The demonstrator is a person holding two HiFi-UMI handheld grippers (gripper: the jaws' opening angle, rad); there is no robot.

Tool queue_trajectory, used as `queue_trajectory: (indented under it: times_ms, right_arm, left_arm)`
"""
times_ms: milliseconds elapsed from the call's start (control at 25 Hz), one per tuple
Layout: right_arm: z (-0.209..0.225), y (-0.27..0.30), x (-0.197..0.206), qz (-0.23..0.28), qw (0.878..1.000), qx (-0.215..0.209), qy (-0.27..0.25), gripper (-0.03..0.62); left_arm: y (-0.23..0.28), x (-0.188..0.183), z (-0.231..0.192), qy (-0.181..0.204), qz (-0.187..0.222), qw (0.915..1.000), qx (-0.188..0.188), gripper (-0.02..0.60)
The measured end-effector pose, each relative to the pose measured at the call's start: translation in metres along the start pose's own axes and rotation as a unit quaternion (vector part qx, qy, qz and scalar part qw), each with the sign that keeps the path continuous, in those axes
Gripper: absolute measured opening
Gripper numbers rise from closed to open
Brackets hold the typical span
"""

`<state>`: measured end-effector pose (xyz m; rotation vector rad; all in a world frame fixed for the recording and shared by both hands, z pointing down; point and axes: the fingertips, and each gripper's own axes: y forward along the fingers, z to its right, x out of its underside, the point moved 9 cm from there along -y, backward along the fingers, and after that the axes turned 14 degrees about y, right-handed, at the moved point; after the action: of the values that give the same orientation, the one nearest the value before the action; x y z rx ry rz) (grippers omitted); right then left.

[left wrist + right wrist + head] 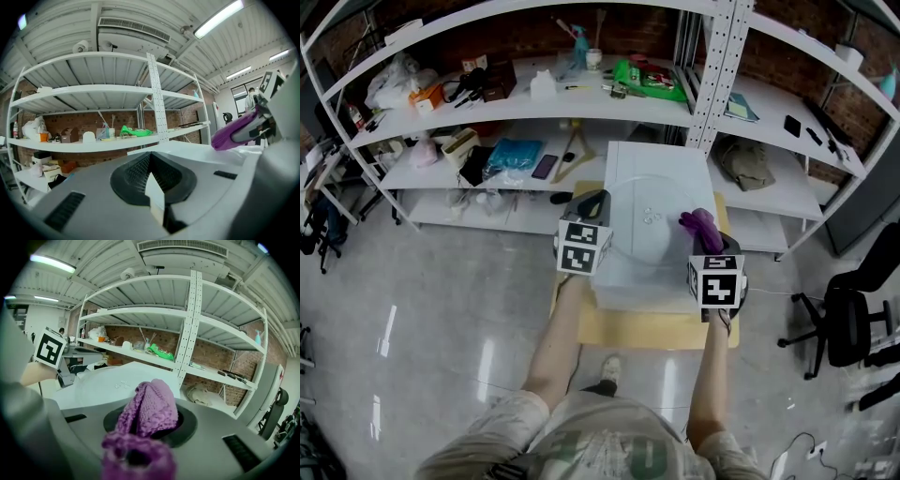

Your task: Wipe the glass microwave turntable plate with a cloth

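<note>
Plate: the glass turntable plate (649,228) lies flat on top of a white box (623,281), which stands on the bench (647,330).
Right claw: the right claw (149,420) is clamped on the bunched purple cloth (151,409), which sticks out past the jaw tips.
Cloth position: in the head view it sits at the plate's right rim. Whether it touches the glass cannot be told from any view.
Left claw: the left claw (150,174) has its jaws drawn together at the box's left edge, beside the plate. A white wedge shows between them, and I cannot name it.
Step in hand: judged to be the start of wiping. The cloth has been brought to the rim, and nothing shows how much of the glass is done.
Next move: press the cloth flat onto the glass and sweep inward across the centre. Keep the pressure light and even — the plate sits loose and could slide or tip off the box.
Risk: the cloth is held by a small fold and may pull free under drag.
</note>
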<state>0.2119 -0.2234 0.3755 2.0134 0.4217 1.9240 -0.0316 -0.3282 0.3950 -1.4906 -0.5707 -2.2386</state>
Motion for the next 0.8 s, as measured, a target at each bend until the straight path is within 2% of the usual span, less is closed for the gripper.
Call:
queue_trajectory:
  times_ms: [120,200,280,360,480,680,800]
  right_arm:
    - [-0.007,-0.014,-0.007,0.041,0.999,-0.024,0.019,0.054]
    - [-0.014,-0.032,-0.004,0.081,0.993,-0.062,0.059,0.054]
    - [-0.017,-0.056,0.005,0.117,0.981,-0.104,0.114,0.054]
    - [-0.013,-0.078,0.016,0.146,0.967,-0.124,0.168,0.054]
    - [-0.005,-0.109,0.03,0.175,0.955,-0.12,0.208,0.054]
    - [-0.002,-0.155,0.055,0.191,0.959,-0.072,0.198,0.054]
    - [-0.004,-0.171,0.072,0.191,0.956,-0.073,0.211,0.054]
  left_arm:
    - [-0.023,-0.021,0.005,-0.006,0.039,0.9992,-0.003,0.0]
    - [-0.051,-0.031,0.018,-0.026,0.073,0.997,0.004,0.0]
    - [-0.084,-0.035,0.036,-0.047,0.098,0.9939,0.015,0.001]
    - [-0.108,-0.036,0.048,-0.057,0.109,0.9921,0.024,0.001]
    - [-0.131,-0.034,0.052,-0.055,0.11,0.9921,0.028,0.0]
    - [-0.176,-0.029,0.056,-0.068,0.097,0.9929,0.014,0.001]
    - [-0.197,-0.019,0.065,-0.071,0.077,0.9945,0.014,0.0]
